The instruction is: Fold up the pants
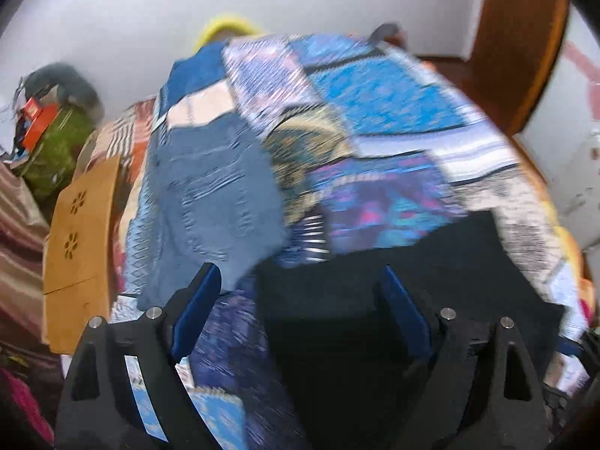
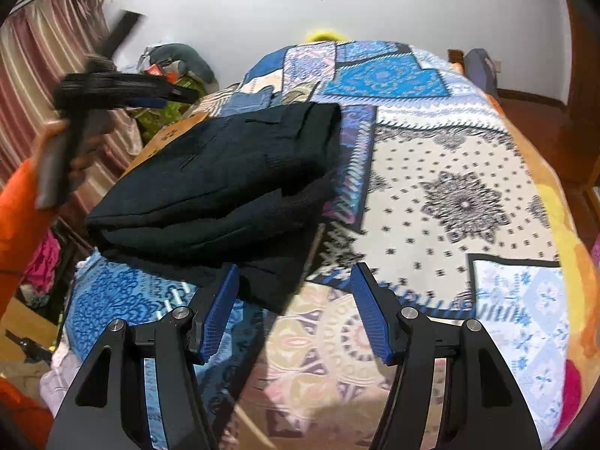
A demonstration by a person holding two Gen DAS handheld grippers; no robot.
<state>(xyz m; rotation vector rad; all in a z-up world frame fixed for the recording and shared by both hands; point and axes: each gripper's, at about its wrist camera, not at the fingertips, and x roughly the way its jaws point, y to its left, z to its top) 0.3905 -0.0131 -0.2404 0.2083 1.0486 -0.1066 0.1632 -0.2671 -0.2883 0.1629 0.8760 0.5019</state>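
Both tongs, right (image 2: 296, 311) and left (image 1: 300, 311), gaping, holding nothing. Black pants (image 2: 225, 176) bundled on bed (image 2: 468, 157); could slump if nudged.

text: none legible | labels: none | brands: none | numbers: none | signs: none

Bare bedspread (image 2: 461, 172) right of pants (image 2: 225, 180)

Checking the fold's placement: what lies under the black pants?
The black pants lie folded on the patchwork bedspread. Whatever is directly beneath the bundle is covered.
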